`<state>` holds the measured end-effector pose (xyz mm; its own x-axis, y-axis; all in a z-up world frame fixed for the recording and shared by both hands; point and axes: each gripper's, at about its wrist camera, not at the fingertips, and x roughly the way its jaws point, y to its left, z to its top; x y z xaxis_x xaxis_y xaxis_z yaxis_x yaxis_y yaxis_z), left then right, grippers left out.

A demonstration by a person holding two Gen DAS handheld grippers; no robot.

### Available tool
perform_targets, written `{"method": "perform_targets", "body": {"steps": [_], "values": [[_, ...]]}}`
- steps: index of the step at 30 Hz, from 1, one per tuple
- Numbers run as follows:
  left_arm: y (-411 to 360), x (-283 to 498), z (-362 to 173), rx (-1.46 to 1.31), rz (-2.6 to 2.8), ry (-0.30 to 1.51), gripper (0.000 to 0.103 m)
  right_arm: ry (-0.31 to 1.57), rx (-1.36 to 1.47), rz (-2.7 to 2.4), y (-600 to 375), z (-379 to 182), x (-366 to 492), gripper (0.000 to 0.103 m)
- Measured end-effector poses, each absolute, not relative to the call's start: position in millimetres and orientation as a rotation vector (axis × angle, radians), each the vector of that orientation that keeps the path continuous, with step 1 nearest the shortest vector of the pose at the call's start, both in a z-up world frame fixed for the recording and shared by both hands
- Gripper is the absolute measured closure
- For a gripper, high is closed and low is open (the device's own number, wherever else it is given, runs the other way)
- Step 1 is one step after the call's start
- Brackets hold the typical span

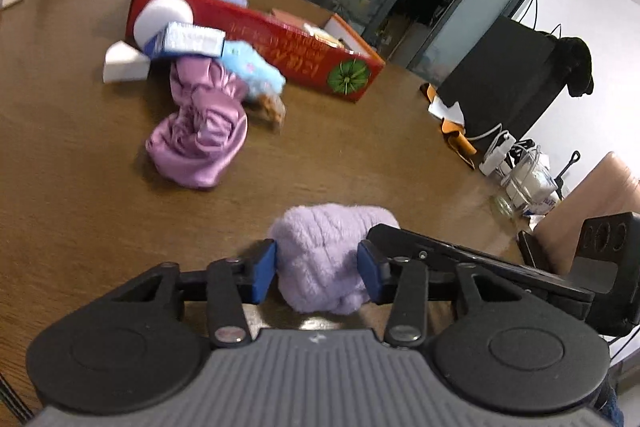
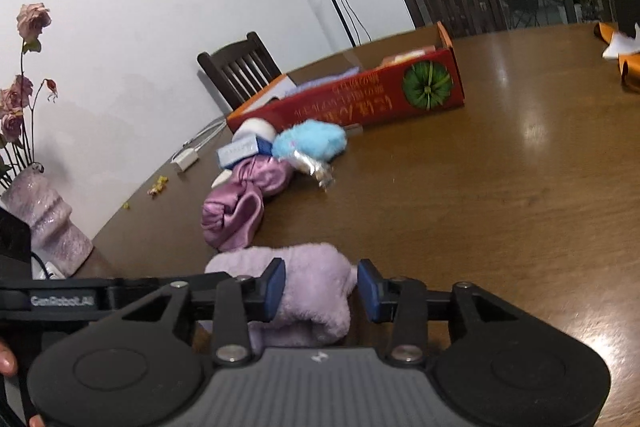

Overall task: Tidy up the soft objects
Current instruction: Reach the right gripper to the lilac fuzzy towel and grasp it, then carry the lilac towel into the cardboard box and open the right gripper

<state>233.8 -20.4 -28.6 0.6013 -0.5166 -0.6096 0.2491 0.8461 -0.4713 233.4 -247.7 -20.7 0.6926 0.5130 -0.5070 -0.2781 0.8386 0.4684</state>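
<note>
Through the left wrist camera I saw my left gripper [image 1: 316, 273] low over the brown wooden table [image 1: 80, 147], its blue pads [image 1: 264, 275] set on either side of a fluffy lilac cloth [image 1: 324, 251] that lay bunched near the table's near edge. The right-hand pad touched the fleece, the left-hand one stood just beside it, and I could not tell whether the claw truly gripped it or merely straddled it. The right gripper's [image 1: 480, 259] black finger reached in from the right edge of the view, its tip against the same cloth. Farther toward the middle of the table lay a crumpled shiny purple cloth [image 1: 196, 139], and behind it a fuzzy light-blue item [image 1: 256, 67], a small blue-and-white carton [image 1: 188, 41] and a white round thing [image 1: 164, 15], all heaped against the long side of an open red cardboard box [image 1: 280, 47]. In the right wrist camera the right gripper [image 2: 320, 287] bracketed the lilac cloth [image 2: 304, 291]: its left pad [image 2: 274, 287] pressed into the pile, while the other pad showed a thin gap, so there too I could not tell if it was clenched. The purple cloth [image 2: 236, 219] lay just beyond, the blue item [image 2: 310, 143] and red box [image 2: 360, 103] farther back, and a pink vase [image 2: 52, 223] of roses stood at the table's left edge.
</note>
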Motion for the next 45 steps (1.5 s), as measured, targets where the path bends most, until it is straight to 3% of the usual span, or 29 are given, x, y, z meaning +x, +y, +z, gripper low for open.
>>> {"method": "perform_targets", "body": {"steps": [1,3,6,13,19,26,35,38,40,43,45], "values": [[-19.6,234.6,-29.7,-0.357,-0.459,0.814,0.066,0.674,0.371,0.456,-247.2,-21.5,232.9,0.065],[-18.1,235.8,-30.6,-0.361,-0.467,0.814,0.069,0.673,0.368,0.479,-246.5,-22.2,232.0,0.078],[-17.5,243.3,-20.5,-0.354,-0.499,0.786,0.073,0.654,0.364,0.490,-244.6,-13.1,235.1,0.083],[-16.4,331.6,51.5,-0.323,-0.573,0.634,0.073,0.462,0.300,0.512,-246.2,59.8,298.5,0.084],[-29.9,482.1,77.6,-0.303,-0.539,0.677,0.073,0.463,0.250,0.453,-245.0,98.4,444.5,0.084],[-55.5,604.4,25.0,-0.266,-0.423,0.851,0.074,0.669,0.174,0.337,-233.7,49.7,580.4,0.085],[-65.1,623.7,-9.8,-0.224,-0.394,0.960,0.069,0.881,0.046,0.296,-229.3,6.9,612.3,0.085],[-61.7,617.9,-7.7,-0.212,-0.373,0.959,0.060,0.891,0.061,0.293,-231.5,9.0,608.8,0.085],[-55.6,612.1,2.0,-0.180,-0.349,0.926,0.050,0.890,0.087,0.291,-230.4,14.1,610.7,0.082],[-44.4,594.2,27.8,-0.132,-0.347,0.896,0.046,0.859,0.077,0.296,-224.7,30.6,600.2,0.072],[-34.6,577.1,53.6,-0.102,-0.356,0.859,0.045,0.820,0.049,0.294,-222.2,51.7,585.2,0.058]]}}
